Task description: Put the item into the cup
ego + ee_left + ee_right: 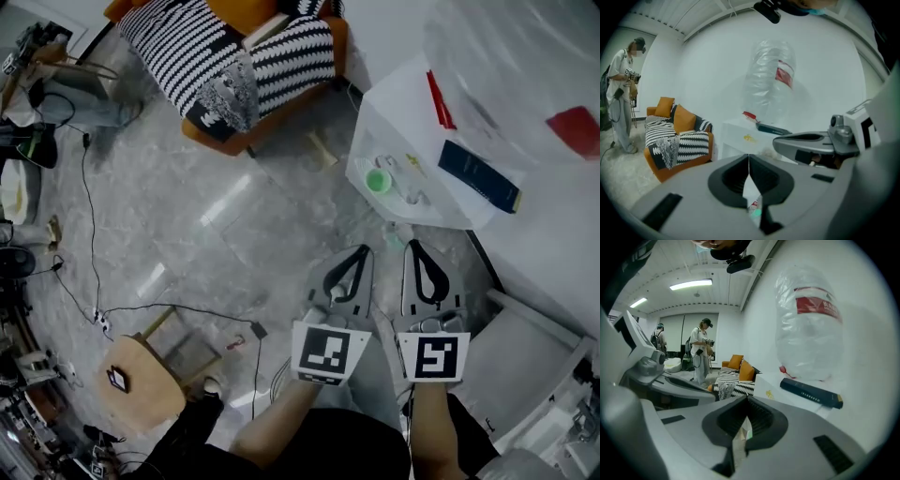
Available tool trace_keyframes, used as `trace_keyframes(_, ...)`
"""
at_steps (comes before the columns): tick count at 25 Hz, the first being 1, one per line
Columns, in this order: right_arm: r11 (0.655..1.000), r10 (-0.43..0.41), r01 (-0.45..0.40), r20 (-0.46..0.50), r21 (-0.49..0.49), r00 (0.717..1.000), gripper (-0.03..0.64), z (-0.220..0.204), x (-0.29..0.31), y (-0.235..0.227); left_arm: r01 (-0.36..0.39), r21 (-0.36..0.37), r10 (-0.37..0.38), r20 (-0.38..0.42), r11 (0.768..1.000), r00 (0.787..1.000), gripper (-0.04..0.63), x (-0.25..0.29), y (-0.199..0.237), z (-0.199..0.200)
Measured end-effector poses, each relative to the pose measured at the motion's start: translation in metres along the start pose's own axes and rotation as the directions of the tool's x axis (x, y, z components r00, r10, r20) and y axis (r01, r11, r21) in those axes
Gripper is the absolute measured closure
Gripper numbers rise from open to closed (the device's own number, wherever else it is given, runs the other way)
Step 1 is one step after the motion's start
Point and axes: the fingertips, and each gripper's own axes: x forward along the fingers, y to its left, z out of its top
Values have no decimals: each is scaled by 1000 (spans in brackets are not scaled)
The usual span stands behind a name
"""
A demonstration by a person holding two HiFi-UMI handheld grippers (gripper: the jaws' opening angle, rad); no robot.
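Note:
In the head view a small green cup [378, 181] stands near the corner of a white table [403, 94], with small pale items [417, 197] beside it that are too small to identify. My left gripper [359, 251] and right gripper [413, 246] hang side by side over the floor, short of that corner. Both are shut with nothing between the jaws. In the left gripper view the jaws [748, 159] meet at the tips, and a bit of green [754, 212] shows through the gap below. The right gripper [747, 401] is shut the same way.
On the table lie a dark blue box [480, 176], a red stick-like thing [441, 100] and a large clear bottle with a red label [808, 329]. An orange sofa with striped blankets [244, 56] stands beyond. A wooden stool [145, 380] and cables [89, 216] are on the floor. People [701, 352] stand farther off.

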Motion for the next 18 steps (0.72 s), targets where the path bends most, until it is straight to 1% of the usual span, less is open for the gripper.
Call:
trace_keyframes(3,1000,17,-16,-38,18,999,606,-31,15,7,-12,-24,11,-38,1000,999,581,9,9,-22)
trace_keyframes(6,999,5,-3,-44,38,999,606,-57,36,6,-30,-56,27,-56,998,998,581,26,20,-41)
trace_keyframes(10,999,5,-1,-79,50,997,606,-96,57,11,-64,-108,53,-103,992,993,581,30,34,-76)
trace_keyframes(14,998,-19,24,-81,59,997,606,-124,81,6,-66,-97,54,-126,993,991,581,42,45,-105)
trace_keyframes(18,996,-54,59,-69,70,996,606,-145,101,0,-36,-83,23,-148,996,989,581,53,41,-129)
